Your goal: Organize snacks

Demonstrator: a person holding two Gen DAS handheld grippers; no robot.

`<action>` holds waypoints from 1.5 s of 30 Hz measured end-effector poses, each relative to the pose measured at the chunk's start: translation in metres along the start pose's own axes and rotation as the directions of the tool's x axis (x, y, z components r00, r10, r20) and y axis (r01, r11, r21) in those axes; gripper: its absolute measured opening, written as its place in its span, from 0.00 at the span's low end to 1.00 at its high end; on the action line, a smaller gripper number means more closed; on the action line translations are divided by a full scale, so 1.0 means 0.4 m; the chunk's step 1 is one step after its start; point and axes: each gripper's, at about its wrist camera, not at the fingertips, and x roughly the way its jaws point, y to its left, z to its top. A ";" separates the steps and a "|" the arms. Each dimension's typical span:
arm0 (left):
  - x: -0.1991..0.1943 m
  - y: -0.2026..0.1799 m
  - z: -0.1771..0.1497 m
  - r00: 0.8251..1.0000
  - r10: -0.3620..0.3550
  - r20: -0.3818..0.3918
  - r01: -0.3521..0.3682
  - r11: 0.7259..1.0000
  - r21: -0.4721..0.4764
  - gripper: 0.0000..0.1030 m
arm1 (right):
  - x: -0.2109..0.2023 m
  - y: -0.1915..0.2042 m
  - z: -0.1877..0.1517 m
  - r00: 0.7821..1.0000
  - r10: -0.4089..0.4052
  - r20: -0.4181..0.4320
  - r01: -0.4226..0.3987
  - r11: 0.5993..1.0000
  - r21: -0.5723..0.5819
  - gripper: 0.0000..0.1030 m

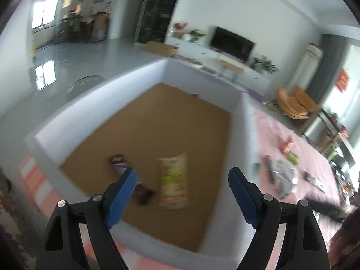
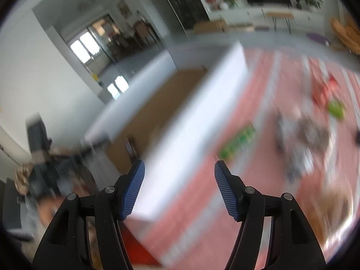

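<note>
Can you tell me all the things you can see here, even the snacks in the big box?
box: one, white walls, brown floor, on the table
green-and-cream snack packet: one, lying in the box
dark snack packet: one, brown and purple, in the box beside it
tablecloth: one, pink striped, under the box
loose snacks: several, grey, red, green, blurred, on the cloth right of the box
television: one, black, far wall
left gripper: one, black with blue pads, open over the box
right gripper: one, same colours, open, empty
</note>
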 end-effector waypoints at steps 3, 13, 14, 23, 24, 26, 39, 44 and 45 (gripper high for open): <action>-0.003 -0.122 0.002 0.997 -0.080 -0.003 0.080 0.995 0.064 0.85 | -0.014 -0.107 -0.123 0.996 -0.029 -0.080 0.034 0.997 0.063 0.66; -0.019 -0.471 -0.105 0.964 -0.238 -0.118 0.265 0.892 0.365 0.94 | -0.207 -0.476 -0.197 0.892 -0.446 0.080 0.380 0.833 0.402 0.67; -0.011 -0.491 -0.126 0.964 -0.236 -0.127 0.267 0.882 0.388 0.94 | -0.231 -0.475 -0.192 0.891 -0.443 0.100 0.369 0.835 0.408 0.67; 0.222 -0.579 -0.289 0.970 -0.083 -0.228 0.192 0.840 0.508 0.94 | -0.327 -0.468 -0.314 0.634 -0.767 0.094 0.683 0.613 0.398 0.75; 0.239 -0.582 -0.293 0.968 -0.082 -0.237 0.195 0.841 0.505 0.94 | -0.329 -0.513 -0.319 0.632 -0.774 0.041 0.684 0.582 0.440 0.75; 0.272 -0.587 -0.297 0.963 -0.077 -0.257 0.200 0.846 0.495 0.94 | -0.335 -0.601 -0.326 0.614 -0.788 -0.051 0.690 0.504 0.520 0.75; 0.326 -0.583 -0.301 0.959 -0.040 -0.280 0.181 0.847 0.499 1.00 | -0.321 -0.817 -0.251 0.563 -0.822 -0.081 0.676 0.402 0.617 0.94; 0.326 -0.582 -0.301 0.959 -0.040 -0.280 0.181 0.848 0.499 1.00 | -0.320 -0.812 -0.260 0.563 -0.823 -0.081 0.676 0.402 0.617 0.94; 0.325 -0.581 -0.302 0.959 -0.040 -0.279 0.181 0.848 0.499 1.00 | -0.320 -0.811 -0.259 0.563 -0.823 -0.080 0.676 0.402 0.617 0.94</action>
